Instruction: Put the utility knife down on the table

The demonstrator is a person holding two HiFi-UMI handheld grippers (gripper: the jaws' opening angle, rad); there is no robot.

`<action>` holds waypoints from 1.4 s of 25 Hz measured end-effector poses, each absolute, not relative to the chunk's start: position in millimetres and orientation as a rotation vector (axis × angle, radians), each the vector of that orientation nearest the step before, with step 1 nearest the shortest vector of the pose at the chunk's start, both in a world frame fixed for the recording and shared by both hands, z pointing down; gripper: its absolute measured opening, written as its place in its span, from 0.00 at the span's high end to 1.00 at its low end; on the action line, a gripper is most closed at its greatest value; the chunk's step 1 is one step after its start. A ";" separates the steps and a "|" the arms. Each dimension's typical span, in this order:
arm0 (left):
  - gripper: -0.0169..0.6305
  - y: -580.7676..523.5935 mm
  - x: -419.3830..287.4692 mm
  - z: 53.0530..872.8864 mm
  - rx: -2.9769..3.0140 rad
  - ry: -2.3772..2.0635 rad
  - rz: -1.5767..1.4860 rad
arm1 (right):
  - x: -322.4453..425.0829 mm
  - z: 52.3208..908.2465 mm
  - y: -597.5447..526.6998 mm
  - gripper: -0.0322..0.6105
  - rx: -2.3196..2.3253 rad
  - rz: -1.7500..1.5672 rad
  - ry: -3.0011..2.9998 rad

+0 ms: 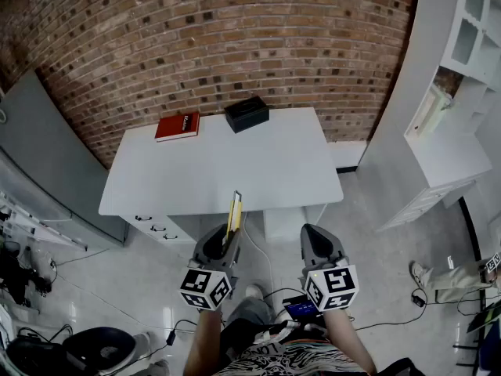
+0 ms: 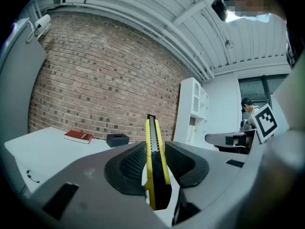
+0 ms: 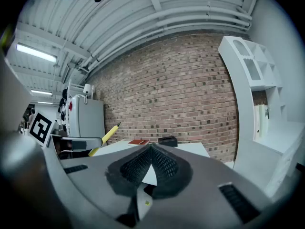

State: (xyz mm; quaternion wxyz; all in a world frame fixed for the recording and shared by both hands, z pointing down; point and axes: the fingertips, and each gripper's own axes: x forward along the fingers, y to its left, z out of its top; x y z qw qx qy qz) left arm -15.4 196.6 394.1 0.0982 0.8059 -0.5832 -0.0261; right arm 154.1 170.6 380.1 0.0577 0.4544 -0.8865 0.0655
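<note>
Clamping a yellow knife point(image 1: 234, 212) in the left tongs point(image 1: 227, 240), its tip pointing toward the worktop point(image 1: 266, 163), with the right tongs point(image 1: 315, 233) pinched together, empty.

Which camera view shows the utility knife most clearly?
The left gripper view: the utility knife fills the middle, clamped between the left gripper's fingers. The head view shows it small, pointing toward the table. The right gripper view shows only its yellow end.

Yellow-and-black utility knife point(image 2: 155, 162), red book point(image 1: 178, 125), white table point(image 1: 250, 167), reddish brick wall point(image 1: 235, 37)
</note>
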 end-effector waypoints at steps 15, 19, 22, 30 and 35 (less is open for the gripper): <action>0.78 190.0 -19.8 406.5 2.362 -1.739 -0.040 | 152.5 385.0 162.6 0.95 1.358 0.231 -2.742; 0.78 158.6 -30.8 413.3 2.352 -1.723 -0.041 | 140.6 393.8 133.3 0.95 1.348 0.255 -2.721; 0.78 115.6 -50.2 414.9 2.357 -1.719 -0.040 | 121.3 399.9 93.8 0.95 1.338 0.253 -2.702; 0.78 -30.3 -114.8 426.3 2.364 -1.651 -0.025 | 61.1 409.0 -40.6 0.95 1.381 0.279 -2.632; 0.78 -103.7 -140.1 441.3 2.390 -1.550 0.018 | 35.2 423.3 -104.1 0.95 1.450 0.350 -2.563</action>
